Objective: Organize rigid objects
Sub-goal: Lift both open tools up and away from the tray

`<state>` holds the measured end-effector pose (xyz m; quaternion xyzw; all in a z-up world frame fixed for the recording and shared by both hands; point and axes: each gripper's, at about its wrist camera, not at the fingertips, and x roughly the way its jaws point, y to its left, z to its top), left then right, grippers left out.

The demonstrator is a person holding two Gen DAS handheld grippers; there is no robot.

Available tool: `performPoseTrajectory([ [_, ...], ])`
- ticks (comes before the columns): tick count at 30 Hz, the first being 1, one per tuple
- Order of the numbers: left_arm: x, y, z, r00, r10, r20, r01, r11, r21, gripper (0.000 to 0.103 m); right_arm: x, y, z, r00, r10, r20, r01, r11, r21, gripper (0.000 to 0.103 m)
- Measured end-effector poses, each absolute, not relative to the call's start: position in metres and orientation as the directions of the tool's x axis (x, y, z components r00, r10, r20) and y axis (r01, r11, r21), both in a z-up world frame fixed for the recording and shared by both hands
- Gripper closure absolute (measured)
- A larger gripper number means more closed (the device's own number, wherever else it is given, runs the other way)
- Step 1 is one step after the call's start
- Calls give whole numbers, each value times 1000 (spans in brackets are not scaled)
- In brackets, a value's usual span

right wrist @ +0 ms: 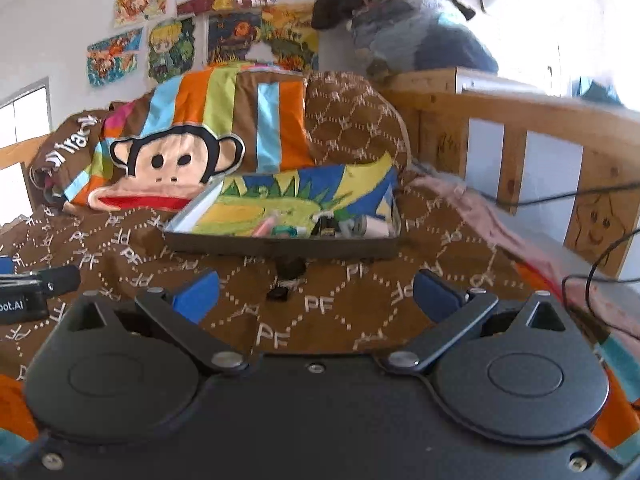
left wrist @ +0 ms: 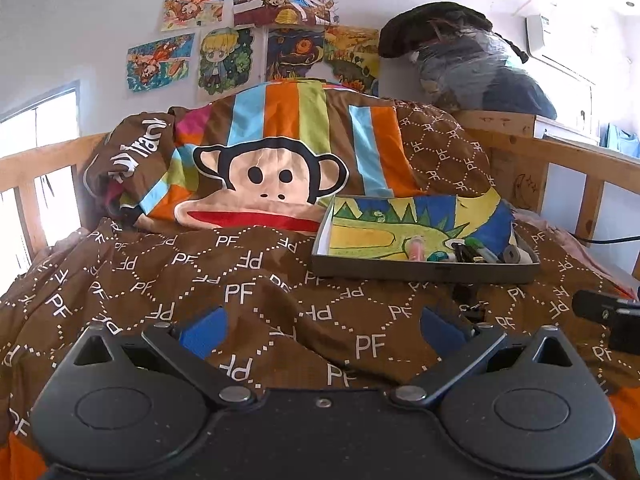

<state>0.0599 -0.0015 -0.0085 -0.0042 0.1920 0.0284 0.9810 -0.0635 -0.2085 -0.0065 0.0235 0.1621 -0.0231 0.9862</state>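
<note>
Right wrist view: one shallow grey tray [right wrist: 280, 245], lined with a bright painted sheet, resting on a brown "PF" quilt [right wrist: 328, 312] atop a wooden-railed bed [right wrist: 512, 120]. Small rigid items — a pink tube [right wrist: 265, 225], a teal piece [right wrist: 285, 232], dark and white bits too small to name — lie bunched in the tray's near right corner. Two small dark binder clips [right wrist: 289, 276] lie loose on the quilt just before the tray's front wall, between the spread fingers.

Right gripper [right wrist: 316, 292]: jaws released wide, empty. Left gripper [left wrist: 322, 328]: likewise parted, nothing held, hovering over bare quilt left of the tray [left wrist: 424, 270].

Handling, by judgement: the clips look light, stiff, smooth metal; likely to slip or sink into soft bedding, so best pinched across the flat body. The quilt gives and wrinkles; pressing down may tilt the tray.

Room: open quilt left and front; rail, black cables [right wrist: 600, 264] and pink cloth [right wrist: 480, 208] crowd the right.
</note>
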Motion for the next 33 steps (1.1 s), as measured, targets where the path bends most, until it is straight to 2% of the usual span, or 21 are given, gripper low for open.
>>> performPoseTrajectory([
  [10,62,-3,-11,922,50,-384,-55,998,-3,1,-43,-198,-21,928,-37,-370,28,999,-31,0],
  [33,64,-4,-14,919,9,-395,-23,999,-31,1,-36,-199,-29,916,-50,-399,40,999,-33,0],
])
